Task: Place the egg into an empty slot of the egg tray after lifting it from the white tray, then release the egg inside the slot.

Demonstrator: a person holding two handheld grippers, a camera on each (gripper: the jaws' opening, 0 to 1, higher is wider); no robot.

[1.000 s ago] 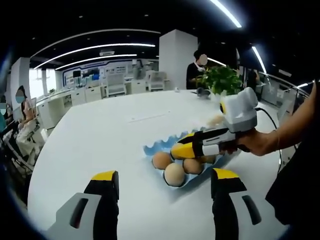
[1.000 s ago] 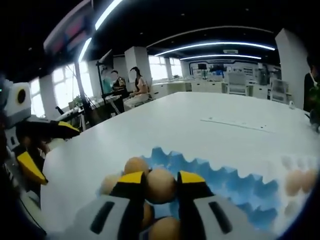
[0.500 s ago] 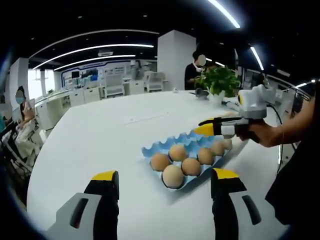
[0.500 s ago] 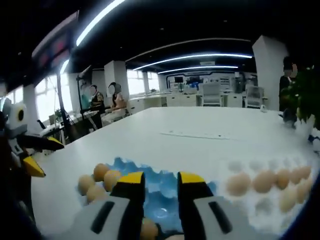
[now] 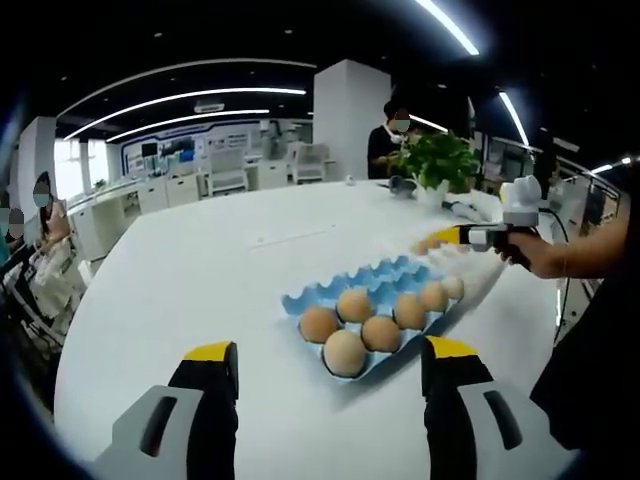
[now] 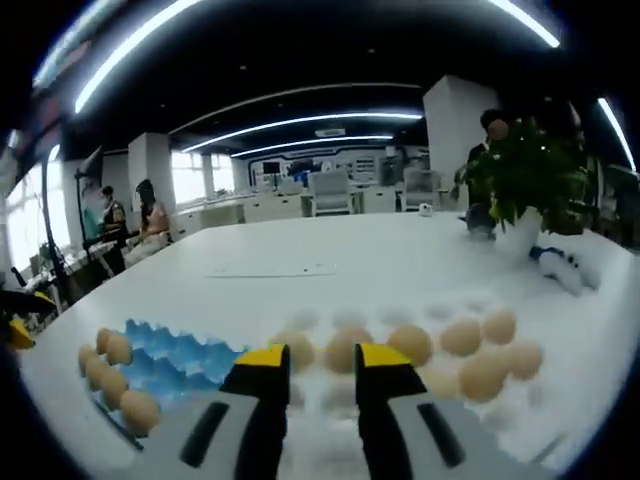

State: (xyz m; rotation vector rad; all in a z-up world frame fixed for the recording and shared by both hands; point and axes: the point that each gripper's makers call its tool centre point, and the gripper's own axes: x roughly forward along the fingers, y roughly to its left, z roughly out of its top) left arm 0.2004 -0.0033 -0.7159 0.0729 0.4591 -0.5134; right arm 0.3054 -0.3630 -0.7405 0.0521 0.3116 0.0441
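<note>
The blue egg tray (image 5: pixel 385 277) lies mid-table with several brown eggs (image 5: pixel 346 351) along its near side, and it appears again at the left as the blue egg tray (image 6: pixel 175 362). My right gripper (image 6: pixel 323 358) hovers low over the white tray (image 6: pixel 392 318), where several eggs (image 6: pixel 461 337) sit. Its jaws stand a little apart, and I see nothing held between them. A hand holds the right gripper (image 5: pixel 470 237) beyond the blue tray's far end. My left gripper (image 5: pixel 330 352) hangs open and empty in front of the blue tray.
A potted plant (image 6: pixel 520 175) stands at the table's far side beyond the white tray, with a small blue-and-white object (image 6: pixel 560 265) beside it. People sit and stand around the office behind. The white table (image 5: pixel 200 270) stretches bare to the left of the blue tray.
The right gripper left its egg in the blue tray, then swung away to the right and now hangs over the white tray. The left gripper has held still.
</note>
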